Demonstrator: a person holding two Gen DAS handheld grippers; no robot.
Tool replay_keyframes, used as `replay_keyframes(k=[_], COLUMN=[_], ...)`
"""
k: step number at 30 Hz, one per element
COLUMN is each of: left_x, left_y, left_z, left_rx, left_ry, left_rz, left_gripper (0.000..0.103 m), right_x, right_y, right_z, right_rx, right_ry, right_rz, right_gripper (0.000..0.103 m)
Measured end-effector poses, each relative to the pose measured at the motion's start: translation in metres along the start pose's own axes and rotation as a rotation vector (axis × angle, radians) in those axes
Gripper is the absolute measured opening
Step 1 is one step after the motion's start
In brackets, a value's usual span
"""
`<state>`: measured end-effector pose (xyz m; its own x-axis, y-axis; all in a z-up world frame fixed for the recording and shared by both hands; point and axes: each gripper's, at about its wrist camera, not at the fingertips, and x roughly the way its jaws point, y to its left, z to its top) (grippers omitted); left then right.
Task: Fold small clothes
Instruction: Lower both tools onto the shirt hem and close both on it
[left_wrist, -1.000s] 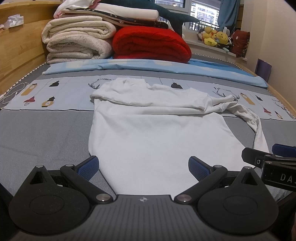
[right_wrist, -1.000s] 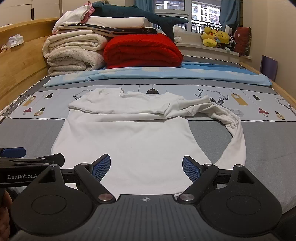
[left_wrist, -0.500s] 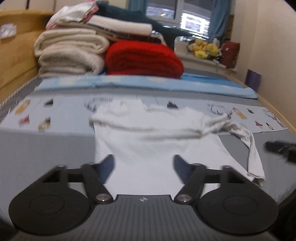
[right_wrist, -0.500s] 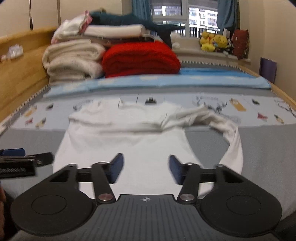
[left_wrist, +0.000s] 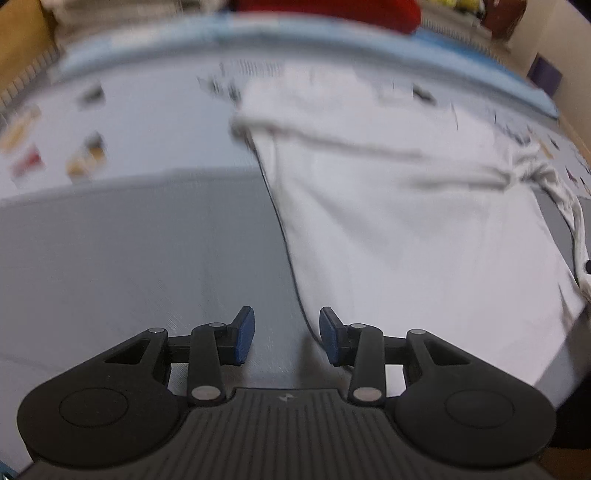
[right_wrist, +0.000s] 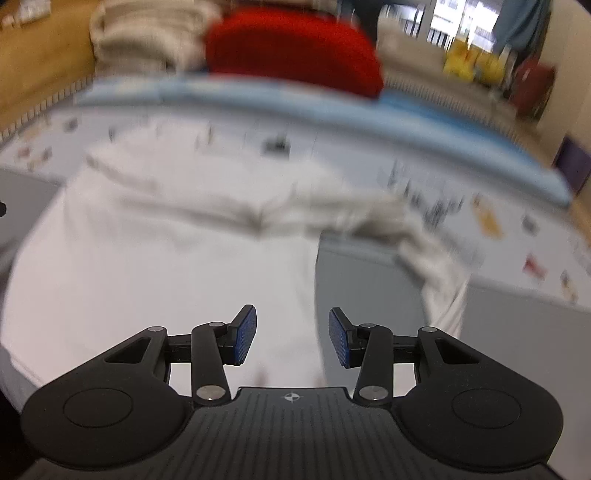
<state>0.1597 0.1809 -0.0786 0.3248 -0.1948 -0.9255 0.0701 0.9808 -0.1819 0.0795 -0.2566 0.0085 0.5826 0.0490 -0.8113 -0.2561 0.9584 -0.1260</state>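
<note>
A white long-sleeved shirt (left_wrist: 406, 229) lies flat on the grey bedcover (left_wrist: 129, 258), with its top part folded down. My left gripper (left_wrist: 286, 338) hangs low over the shirt's left side edge. Its jaws are closing, and that edge runs between the blue pads (left_wrist: 243, 336), which stand apart. In the right wrist view my right gripper (right_wrist: 291, 338) is over the right side edge of the shirt (right_wrist: 166, 277). Its jaws stand half narrowed with the edge between them, and the pads do not press on it. The loose sleeve (right_wrist: 443, 280) loops off to the right. Both views are blurred.
A red blanket (right_wrist: 295, 48) and cream blankets (right_wrist: 147, 37) are stacked at the head of the bed, behind a blue strip of sheet (right_wrist: 295, 96). A wooden bed frame (right_wrist: 44, 55) runs along the left. Yellow plush toys (right_wrist: 469, 62) sit by the window.
Both grippers have moved forward and tipped down toward the bed. The left now sits over the shirt's left edge and the right over its right edge. Both pairs of jaws have narrowed from wide open.
</note>
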Motion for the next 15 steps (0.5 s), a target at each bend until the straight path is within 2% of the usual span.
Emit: replay_keyframes(k=[2,5,7,12,13,14,15], left_x=[0.005,0.017,0.019,0.016,0.007,-0.010,-0.032], left_y=[-0.005,-0.010,-0.018,-0.035,-0.037,-0.037,-0.033], left_z=[0.004,0.004,0.002,-0.001,0.002,0.009,0.016], left_rx=[0.045,0.122,0.177,0.260,0.237,0.177,0.098], left_ry=[0.021,0.068,0.089,0.074,0.026,-0.052,-0.159], left_rz=[-0.010,0.063,0.091,0.076,0.029,-0.069,-0.214], left_gripper=[0.043,0.043,0.043,0.042,0.038,0.031,0.032], right_x=[0.015,0.036,0.044,0.062,0.064,0.065,0.066], right_y=[0.011,0.017,0.014,0.005,0.003,0.004,0.005], right_z=[-0.005,-0.009,-0.009,-0.013,-0.012,-0.012,-0.011], right_rx=[-0.064,-0.134,-0.135,-0.104,-0.112,-0.121,-0.122], right_ry=[0.050,0.138,0.184,0.288,0.298,0.296,0.293], right_rz=[-0.013,-0.033,-0.053,-0.067,-0.067,-0.067,-0.064], right_gripper=[0.047,0.047,0.047,0.047,0.047,0.047,0.047])
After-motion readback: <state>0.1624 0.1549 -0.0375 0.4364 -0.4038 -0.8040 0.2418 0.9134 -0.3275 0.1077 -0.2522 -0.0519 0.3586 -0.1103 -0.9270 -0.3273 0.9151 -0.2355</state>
